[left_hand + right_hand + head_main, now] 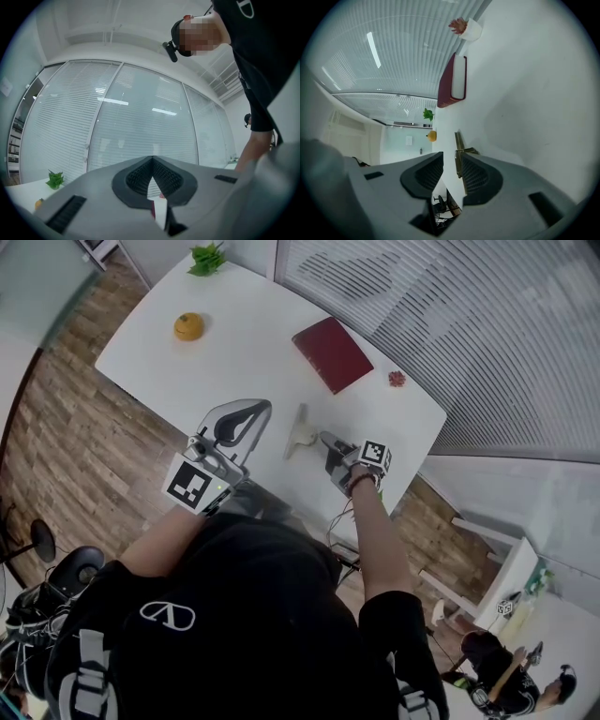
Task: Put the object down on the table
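Note:
A pale, thin T-shaped wooden object (298,433) lies flat on the white table (244,343), near its front edge. My right gripper (324,441) sits low just right of it, jaws a little apart. In the right gripper view the object (459,143) lies at the jaw tips, against the inner face of one jaw and clear of the other, so my right gripper (451,158) is open. My left gripper (246,414) is held up over the table's front edge. It points at the window blinds, and in its own view my left gripper (152,160) is shut on nothing.
A dark red book (332,353) lies beyond the object, with a small red flower (397,379) at the table's right edge. An orange (188,326) and a green plant (207,258) sit at the far left. Blinds run along the right side.

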